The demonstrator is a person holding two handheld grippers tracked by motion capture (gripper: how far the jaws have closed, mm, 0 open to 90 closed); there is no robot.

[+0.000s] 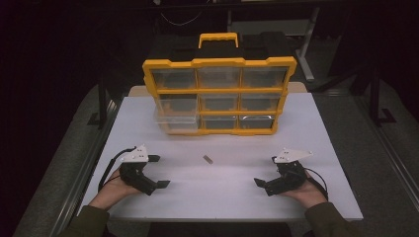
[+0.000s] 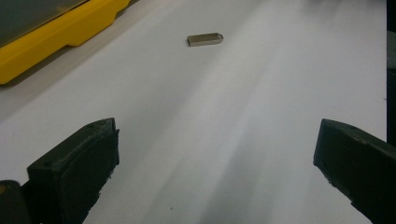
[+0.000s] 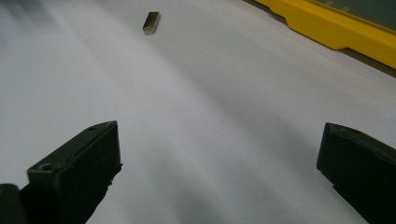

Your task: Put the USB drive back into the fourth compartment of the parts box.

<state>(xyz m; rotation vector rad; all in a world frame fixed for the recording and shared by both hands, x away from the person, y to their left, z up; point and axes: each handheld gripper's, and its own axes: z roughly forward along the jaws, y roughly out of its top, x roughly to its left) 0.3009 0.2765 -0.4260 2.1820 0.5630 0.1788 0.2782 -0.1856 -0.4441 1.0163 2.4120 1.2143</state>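
Note:
A small metal USB stick (image 1: 208, 158) lies on the white table (image 1: 212, 197), midway between my two grippers. It appears far ahead in the left gripper view (image 2: 205, 39) and in the right gripper view (image 3: 151, 23). My left gripper (image 1: 158, 171) rests near the front left, jaws wide apart with nothing between them (image 2: 215, 158). At the front right, my right gripper (image 1: 267, 171) also stands open and empty (image 3: 219, 158). Each points inward toward the table's middle.
A yellow and black organizer case (image 1: 220, 96) with clear drawers stands upright at the back of the table; its lower left drawer (image 1: 174, 122) is pulled out a little. Its yellow base edge (image 2: 56, 37) (image 3: 336, 28) borders both gripper views. Dark floor surrounds the table.

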